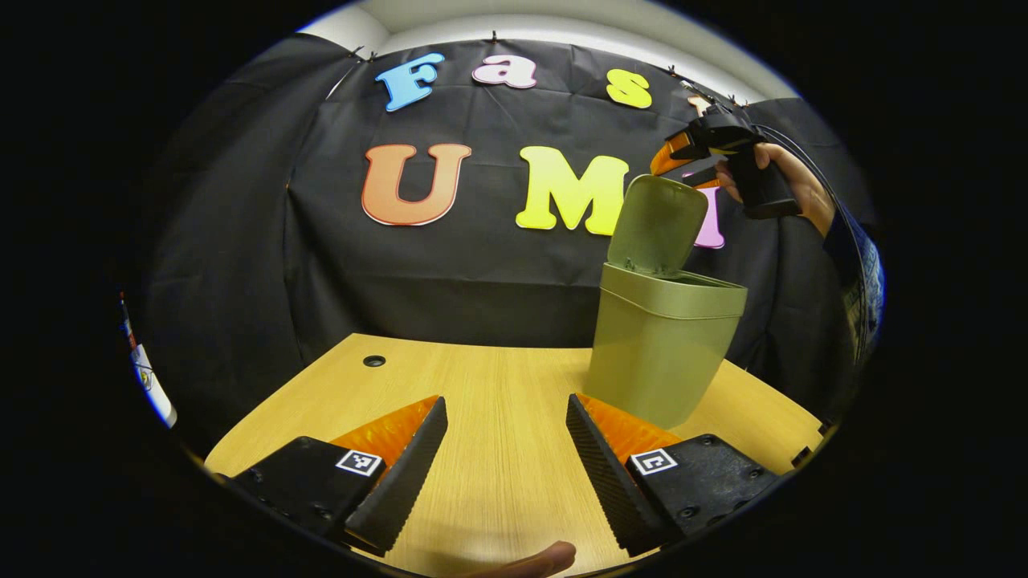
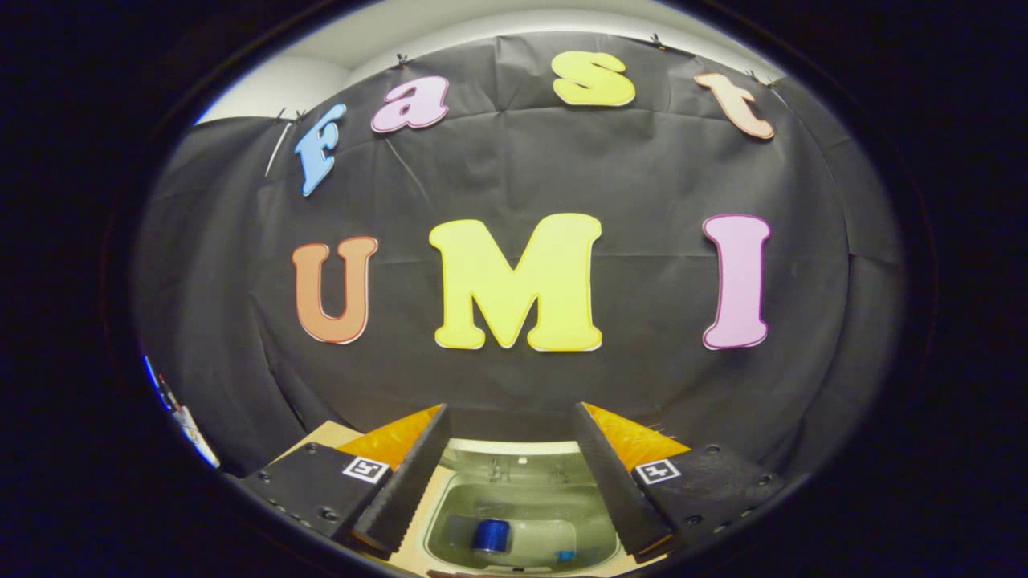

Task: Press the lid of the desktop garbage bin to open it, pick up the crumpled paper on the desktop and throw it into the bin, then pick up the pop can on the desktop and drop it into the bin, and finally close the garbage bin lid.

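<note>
The olive-green bin [image 1: 662, 353] stands on the wooden table at the right, its lid [image 1: 657, 225] swung up and open. Just above the lid hangs my right gripper [image 1: 679, 168], held by a hand [image 1: 791, 181]. In the right gripper view my right gripper [image 2: 510, 413] is open and looks down into the bin [image 2: 514, 482]. A blue pop can [image 2: 491, 534] lies on the bin's bottom, below the fingers and apart from them. My left gripper [image 1: 506, 401] is open low over the table, left of the bin, with nothing between its fingers.
The wooden table [image 1: 482, 377] has a small round cable hole [image 1: 373, 360] at its far left. Black cloth closes in the back and sides. A fingertip [image 1: 538, 558] shows at the bottom edge of the left gripper view.
</note>
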A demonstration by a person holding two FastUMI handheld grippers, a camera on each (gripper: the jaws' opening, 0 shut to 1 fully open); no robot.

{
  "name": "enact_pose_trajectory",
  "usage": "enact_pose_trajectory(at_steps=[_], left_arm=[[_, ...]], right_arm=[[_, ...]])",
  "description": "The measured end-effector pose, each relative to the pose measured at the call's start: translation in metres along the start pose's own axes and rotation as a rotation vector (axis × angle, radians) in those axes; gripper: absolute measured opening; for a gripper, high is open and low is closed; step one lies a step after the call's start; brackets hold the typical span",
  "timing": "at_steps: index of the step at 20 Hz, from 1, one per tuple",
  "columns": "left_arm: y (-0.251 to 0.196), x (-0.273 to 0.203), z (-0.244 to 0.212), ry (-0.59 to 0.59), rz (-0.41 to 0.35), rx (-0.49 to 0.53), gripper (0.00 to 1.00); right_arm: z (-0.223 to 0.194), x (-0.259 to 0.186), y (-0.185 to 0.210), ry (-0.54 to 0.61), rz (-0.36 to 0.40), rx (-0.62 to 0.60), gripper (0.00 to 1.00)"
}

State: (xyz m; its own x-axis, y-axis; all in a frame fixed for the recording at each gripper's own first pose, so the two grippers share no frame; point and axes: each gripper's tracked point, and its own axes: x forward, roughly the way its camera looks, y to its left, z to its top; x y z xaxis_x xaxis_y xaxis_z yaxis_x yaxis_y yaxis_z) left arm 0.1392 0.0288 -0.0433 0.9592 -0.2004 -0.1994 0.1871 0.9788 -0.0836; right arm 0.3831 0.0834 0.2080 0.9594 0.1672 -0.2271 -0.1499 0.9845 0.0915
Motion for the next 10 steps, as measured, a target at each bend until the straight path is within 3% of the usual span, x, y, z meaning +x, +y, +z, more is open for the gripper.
enact_pose_trajectory(at_steps=[1, 10], left_arm=[[-0.004, -0.002, -0.001, 0.001, -0.012, -0.002, 0.96], [-0.007, -0.007, -0.014, 0.021, -0.016, 0.019, 0.96]], right_arm=[[-0.014, -0.003, 0.001, 0.022, 0.008, -0.004, 0.97], [-0.105, -0.024, -0.008, 0.083, 0.002, -0.02, 0.95]])
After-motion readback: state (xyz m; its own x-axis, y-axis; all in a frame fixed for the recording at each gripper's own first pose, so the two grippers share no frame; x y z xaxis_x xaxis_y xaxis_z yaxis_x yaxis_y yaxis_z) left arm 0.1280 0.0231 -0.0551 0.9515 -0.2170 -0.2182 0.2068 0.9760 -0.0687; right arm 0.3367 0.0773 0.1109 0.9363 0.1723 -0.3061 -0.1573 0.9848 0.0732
